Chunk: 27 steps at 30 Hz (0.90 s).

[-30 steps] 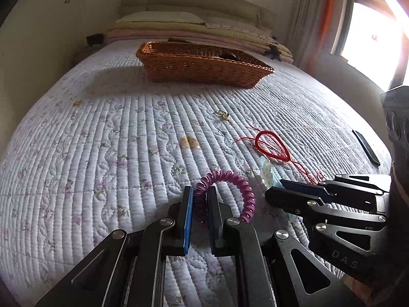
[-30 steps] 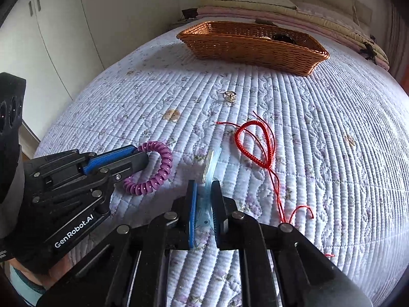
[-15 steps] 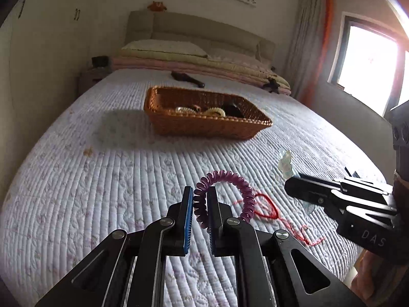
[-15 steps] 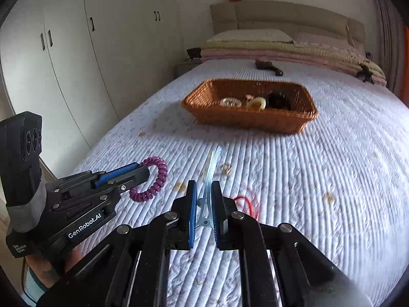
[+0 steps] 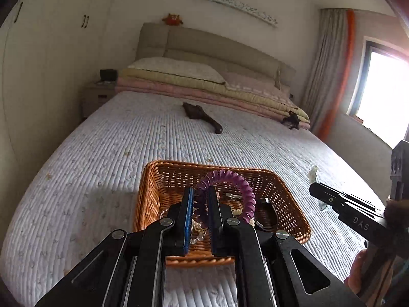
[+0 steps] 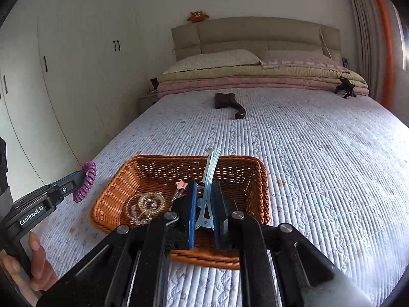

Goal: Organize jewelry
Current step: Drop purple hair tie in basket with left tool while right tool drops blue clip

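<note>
Left hand-held gripper (image 5: 200, 204) clamped on purple coil bracelet (image 5: 230, 186), over wicker basket (image 5: 150, 197). Right hand-held gripper (image 6: 205, 206) clamped on clear blue hair clip (image 6: 211, 171), also over basket. Beaded pcs inside basket.

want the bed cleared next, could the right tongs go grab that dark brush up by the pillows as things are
Probably not right now: the right tongs are shut on a blue hair clip over the wicker basket. The quilt leading to the dark brush looks free, but the clip must go first.

Left gripper (image 5: 200, 200), right gripper (image 6: 205, 199): fingers clamped.
</note>
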Each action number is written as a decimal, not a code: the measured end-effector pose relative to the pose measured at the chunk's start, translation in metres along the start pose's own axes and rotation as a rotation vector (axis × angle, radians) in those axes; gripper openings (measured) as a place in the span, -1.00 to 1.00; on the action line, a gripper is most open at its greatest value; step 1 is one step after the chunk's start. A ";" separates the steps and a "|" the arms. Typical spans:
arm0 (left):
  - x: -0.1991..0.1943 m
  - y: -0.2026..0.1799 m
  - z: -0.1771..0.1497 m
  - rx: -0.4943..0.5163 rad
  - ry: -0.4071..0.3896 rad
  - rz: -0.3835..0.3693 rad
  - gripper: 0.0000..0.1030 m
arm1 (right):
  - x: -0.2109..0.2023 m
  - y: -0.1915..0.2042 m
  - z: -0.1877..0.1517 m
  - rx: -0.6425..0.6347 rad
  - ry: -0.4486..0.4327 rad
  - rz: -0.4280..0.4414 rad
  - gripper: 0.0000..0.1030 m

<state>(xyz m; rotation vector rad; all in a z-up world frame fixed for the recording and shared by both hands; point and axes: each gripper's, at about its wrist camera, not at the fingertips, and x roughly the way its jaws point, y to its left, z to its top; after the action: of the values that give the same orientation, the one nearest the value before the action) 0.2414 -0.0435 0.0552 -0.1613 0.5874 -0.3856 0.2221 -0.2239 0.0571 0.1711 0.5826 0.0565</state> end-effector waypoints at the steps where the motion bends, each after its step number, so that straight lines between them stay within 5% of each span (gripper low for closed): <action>1: 0.016 0.002 -0.001 -0.008 0.020 0.006 -0.79 | 0.011 -0.006 -0.001 0.018 0.015 0.001 -0.75; 10: 0.078 0.003 -0.036 0.037 0.114 0.039 -0.79 | 0.062 -0.025 -0.033 0.029 0.093 0.038 -0.75; 23: 0.079 -0.006 -0.048 0.080 0.114 0.044 -0.75 | 0.072 -0.020 -0.046 0.008 0.100 0.027 -0.74; 27: 0.072 -0.007 -0.047 0.079 0.091 0.017 -0.54 | 0.058 -0.026 -0.044 0.023 0.056 0.015 -0.36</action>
<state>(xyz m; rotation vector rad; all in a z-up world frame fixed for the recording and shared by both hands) 0.2675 -0.0800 -0.0180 -0.0634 0.6616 -0.4009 0.2466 -0.2374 -0.0157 0.1966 0.6378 0.0691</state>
